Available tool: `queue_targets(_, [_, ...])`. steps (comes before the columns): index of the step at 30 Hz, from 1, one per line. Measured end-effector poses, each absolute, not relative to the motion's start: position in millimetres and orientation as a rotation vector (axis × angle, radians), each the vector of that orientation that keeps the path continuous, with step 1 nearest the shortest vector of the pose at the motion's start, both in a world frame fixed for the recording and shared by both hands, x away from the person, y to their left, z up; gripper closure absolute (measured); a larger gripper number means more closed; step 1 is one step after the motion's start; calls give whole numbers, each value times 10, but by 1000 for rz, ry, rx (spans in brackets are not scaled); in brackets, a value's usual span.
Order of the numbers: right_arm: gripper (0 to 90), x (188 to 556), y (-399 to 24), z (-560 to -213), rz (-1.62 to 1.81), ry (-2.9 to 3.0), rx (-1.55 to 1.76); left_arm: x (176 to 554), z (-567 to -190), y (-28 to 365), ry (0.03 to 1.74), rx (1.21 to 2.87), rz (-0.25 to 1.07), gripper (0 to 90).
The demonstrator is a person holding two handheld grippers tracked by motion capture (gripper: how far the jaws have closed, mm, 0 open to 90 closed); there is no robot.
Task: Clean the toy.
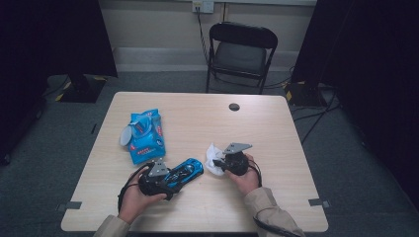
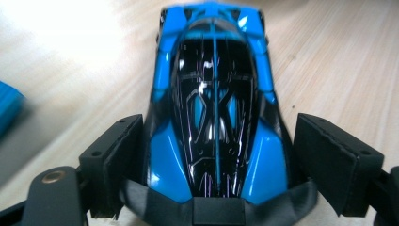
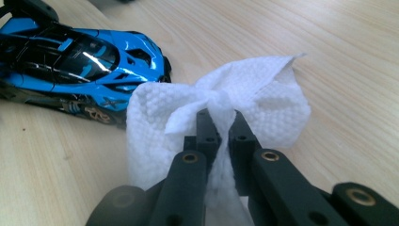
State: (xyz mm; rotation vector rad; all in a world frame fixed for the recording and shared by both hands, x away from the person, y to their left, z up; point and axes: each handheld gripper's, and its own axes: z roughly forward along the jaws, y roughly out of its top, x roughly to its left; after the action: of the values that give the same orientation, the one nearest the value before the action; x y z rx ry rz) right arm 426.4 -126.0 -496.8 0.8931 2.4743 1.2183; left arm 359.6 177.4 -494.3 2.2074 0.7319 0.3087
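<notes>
A: Firstly, the left gripper [image 1: 165, 183]: where did it sit, and what was between its jaws?

B: Lower left of centre in the high view. Its jaws stood apart on either side of the blue toy car [image 2: 214, 108]. In the left gripper view the left pad lay against the car's flank; a small gap showed at the right pad. So the jaws were spread wide, not clamped.

A: And the car?

B: On the wooden table [image 1: 276, 123], nose toward the frame's upper right.

A: The right gripper [image 3: 219, 112]?

B: Jaws pinched together on a white wet wipe [image 3: 263, 94], bunched at the tips. In the high view it sat right of centre, just beside the car's nose, apart from it.

A: Anything else?

B: A blue wipes pack [image 1: 146, 136], flap lifted, upper left of the car. A black folding chair [image 1: 240, 52] stood beyond the table's far edge.
</notes>
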Motion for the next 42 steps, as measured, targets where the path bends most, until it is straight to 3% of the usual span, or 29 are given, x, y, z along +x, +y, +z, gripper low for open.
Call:
queue_targets(6, [862, 4190, -1355, -4964, 1224, 2468, 888, 3588, -4706, 1800, 711, 2148, 324, 198])
queue_targets(10, [860, 4141, -1361, -4974, 1226, 2475, 891, 3670, -4593, 1724, 689, 2127, 308, 293])
queue_targets(12, [859, 4111, -1345, -4988, 1219, 2475, 888, 3724, -4615, 1681, 709, 2157, 328, 337])
queue_targets(19, [855, 4024, -1292, -5031, 1230, 2482, 856, 3904, -4783, 1560, 793, 2186, 247, 369])
queue_targets(27, [851, 3952, -1200, -5036, 1214, 2515, 843, 3925, -4742, 1510, 764, 2225, 254, 408])
queue_targets(28, [848, 3939, -1186, -5036, 1207, 2519, 837, 3922, -4732, 1498, 755, 2234, 250, 469])
queue_targets(42, [857, 3855, -1097, -5038, 1208, 2530, 835, 3915, -4745, 1480, 730, 2235, 275, 475])
